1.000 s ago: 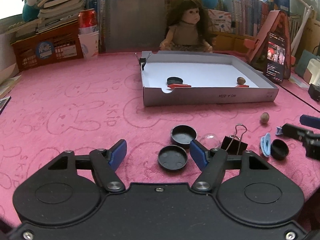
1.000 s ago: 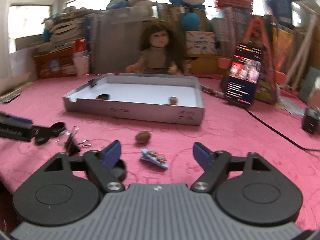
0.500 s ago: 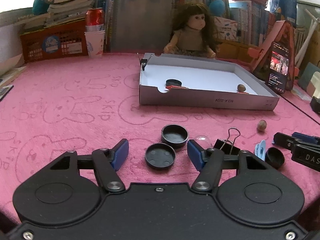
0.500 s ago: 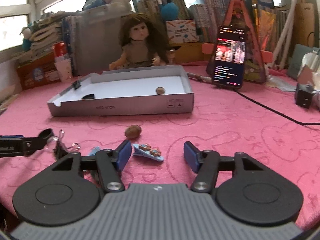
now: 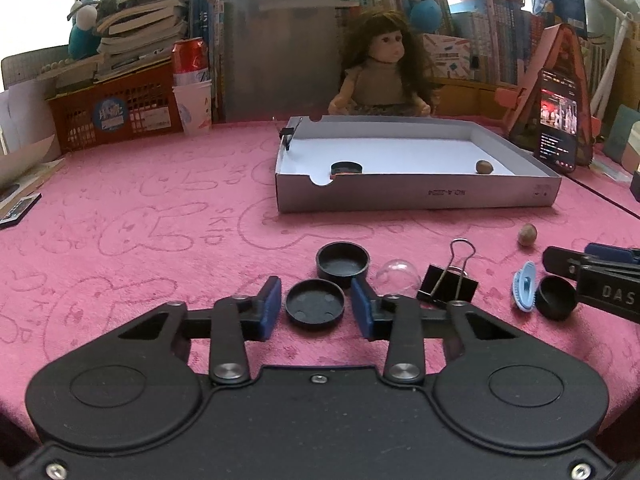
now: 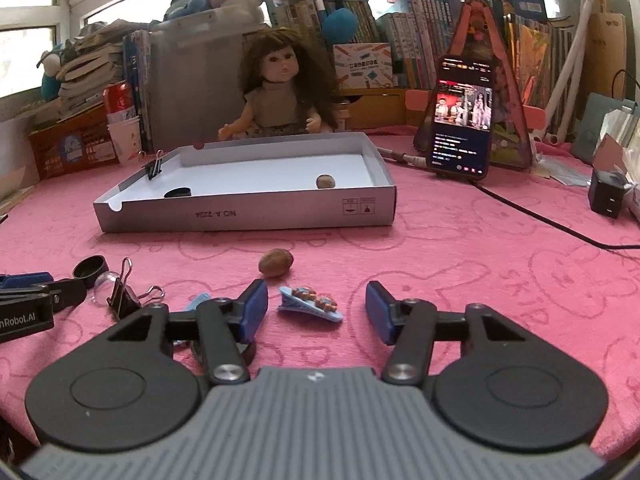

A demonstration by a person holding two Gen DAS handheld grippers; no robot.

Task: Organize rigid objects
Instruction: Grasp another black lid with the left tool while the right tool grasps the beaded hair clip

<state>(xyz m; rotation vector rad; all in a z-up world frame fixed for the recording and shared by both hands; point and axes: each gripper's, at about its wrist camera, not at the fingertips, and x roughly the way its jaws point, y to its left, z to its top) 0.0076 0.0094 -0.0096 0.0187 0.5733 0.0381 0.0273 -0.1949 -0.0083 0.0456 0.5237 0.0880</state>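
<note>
Left wrist view: the box (image 5: 416,200) beyond the jaws holds few items; most wait outside. The left gripper (image 5: 316,307) has just been closing, pads near the flat black cap (image 5: 315,303) between them, contact unclear.

Right wrist view: the right gripper (image 6: 316,312), closing, half-open around the blue hair clip (image 6: 310,307), not touching.

Both cameras sit low behind their own fingers (image 5: 272,300), close over the pink desk (image 5: 140,208), looking forward and slightly down. Beyond each pair of fingers (image 6: 254,306) lies the grey box (image 5: 416,196) and the doll (image 6: 280,92). The left view shows the other gripper's fingers at its right edge; both views share the binder clip (image 6: 120,300).
</note>
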